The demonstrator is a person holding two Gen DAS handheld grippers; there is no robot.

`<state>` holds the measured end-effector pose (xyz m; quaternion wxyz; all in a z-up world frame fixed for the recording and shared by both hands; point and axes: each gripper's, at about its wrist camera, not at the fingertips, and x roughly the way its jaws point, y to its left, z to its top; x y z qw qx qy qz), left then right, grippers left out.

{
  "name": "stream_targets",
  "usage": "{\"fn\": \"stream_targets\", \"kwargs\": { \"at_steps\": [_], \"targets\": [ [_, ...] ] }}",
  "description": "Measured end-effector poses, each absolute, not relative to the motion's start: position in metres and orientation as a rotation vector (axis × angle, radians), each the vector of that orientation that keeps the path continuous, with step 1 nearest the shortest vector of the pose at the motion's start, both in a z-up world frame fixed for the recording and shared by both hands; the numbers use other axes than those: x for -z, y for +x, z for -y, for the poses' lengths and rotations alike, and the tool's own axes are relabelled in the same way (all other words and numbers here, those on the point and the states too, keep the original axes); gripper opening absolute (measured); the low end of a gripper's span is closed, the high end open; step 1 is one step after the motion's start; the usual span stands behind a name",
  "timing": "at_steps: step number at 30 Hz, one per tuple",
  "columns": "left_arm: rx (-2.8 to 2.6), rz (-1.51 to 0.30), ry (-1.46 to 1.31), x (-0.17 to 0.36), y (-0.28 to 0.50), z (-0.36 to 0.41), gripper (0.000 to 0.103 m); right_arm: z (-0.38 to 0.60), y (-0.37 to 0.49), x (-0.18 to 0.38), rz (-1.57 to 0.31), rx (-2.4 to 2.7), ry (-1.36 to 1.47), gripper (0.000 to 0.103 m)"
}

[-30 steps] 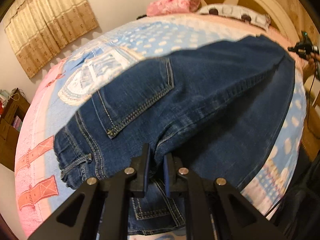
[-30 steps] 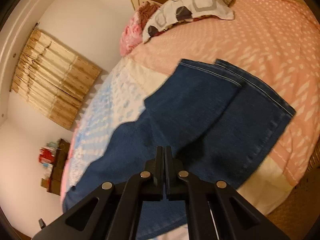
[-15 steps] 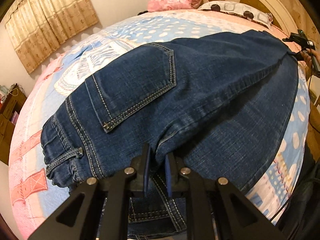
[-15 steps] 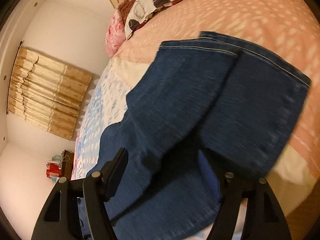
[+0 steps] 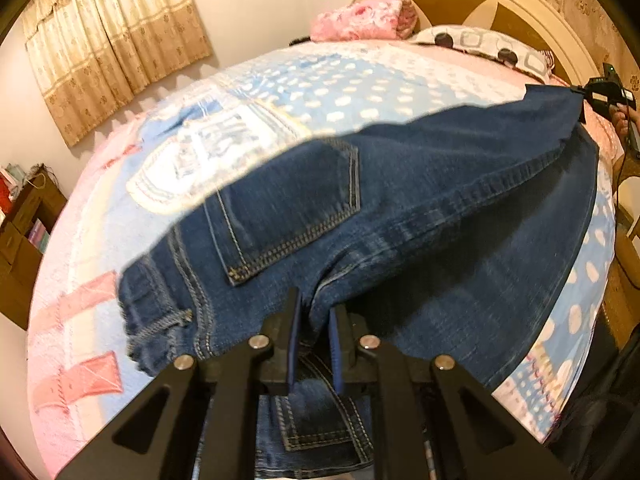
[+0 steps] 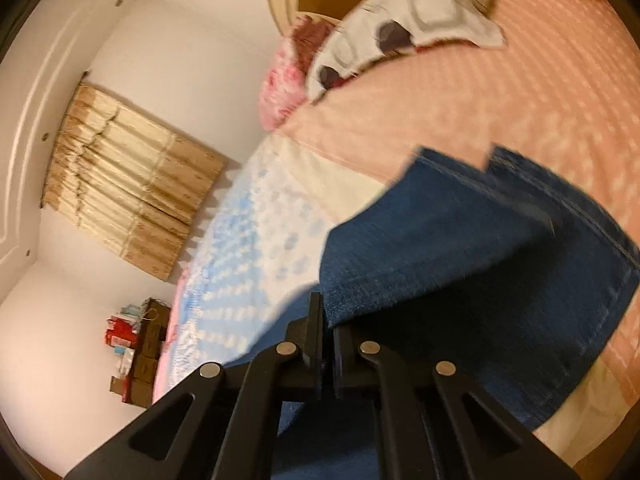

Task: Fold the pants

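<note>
In the left wrist view, the left hand-held gripper has its jaws drawn close on a fold of the jeans near the seat, just below the back pocket. The denim stretches away ahead of it and to its right across the bed, lifted off the quilt, and the right hand-held gripper shows far off at the leg end. In the right wrist view, the right hand-held gripper is nearly closed, pinching the edge of a jeans leg; the hems lie ahead to its right on the pink blanket, with a patterned pillow beyond.
</note>
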<state>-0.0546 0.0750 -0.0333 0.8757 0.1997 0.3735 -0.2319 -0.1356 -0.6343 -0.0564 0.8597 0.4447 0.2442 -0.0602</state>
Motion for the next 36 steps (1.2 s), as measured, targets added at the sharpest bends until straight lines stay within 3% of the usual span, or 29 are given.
{"fn": "stream_targets", "kwargs": {
  "at_steps": [5, 10, 18, 25, 36],
  "targets": [
    [0.492, -0.725, 0.394, 0.009, -0.068, -0.084, 0.015, 0.630, -0.142, 0.016, -0.425, 0.072, 0.906, 0.003],
    [0.511, -0.734, 0.394, 0.017, -0.085, -0.090, 0.015, 0.632, -0.165, 0.008, -0.377, 0.055, 0.909, 0.003],
    [0.546, -0.809, 0.341, 0.065, -0.111, -0.089, 0.016, 0.640, -0.204, 0.073, -0.442, 0.116, 1.008, 0.003],
    [0.555, -0.798, 0.300, 0.073, -0.116, -0.093, 0.016, 0.646, -0.207, 0.119, -0.532, 0.189, 1.049, 0.003],
    [0.589, -0.807, 0.282, 0.084, -0.122, -0.106, 0.017, 0.623, -0.205, 0.033, -0.404, 0.141, 0.826, 0.003]
  ]
}}
